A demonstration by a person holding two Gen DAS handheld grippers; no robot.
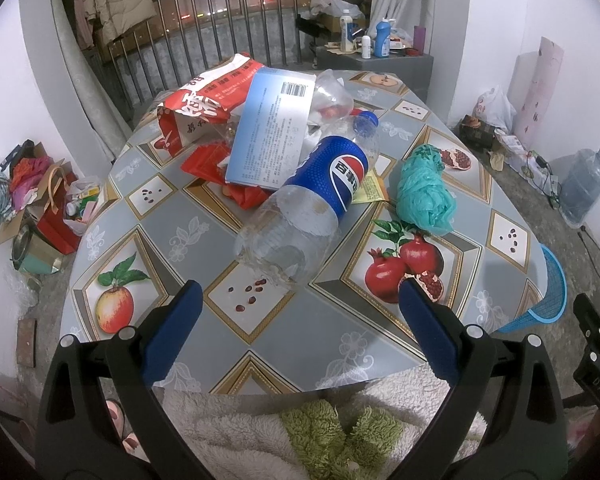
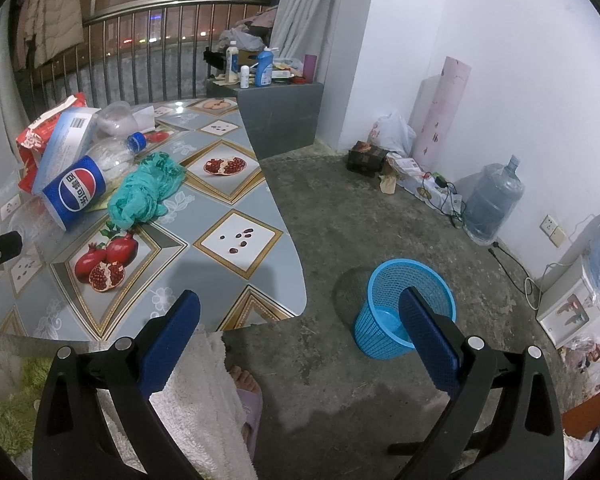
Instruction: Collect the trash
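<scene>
Hovering above the near edge of the desk point(image 1: 260, 344), the left tool point(image 1: 300, 304) is spreading its blue pads wide with nothing between them, seemingly lining up on the clear Pepsi bottle point(image 1: 312, 196), which is lying on its side atop a heap of a red bag point(image 1: 204, 108), a pale blue card point(image 1: 268, 128) and a crumpled teal bag point(image 1: 424, 188) just beside. The bottle is looking empty and dented. Farther right, the right tool point(image 2: 300, 312) is likewise gaping and empty, hanging off the desk's edge near the blue basket point(image 2: 380, 332) waiting empty on the floor, probably for the trash.
</scene>
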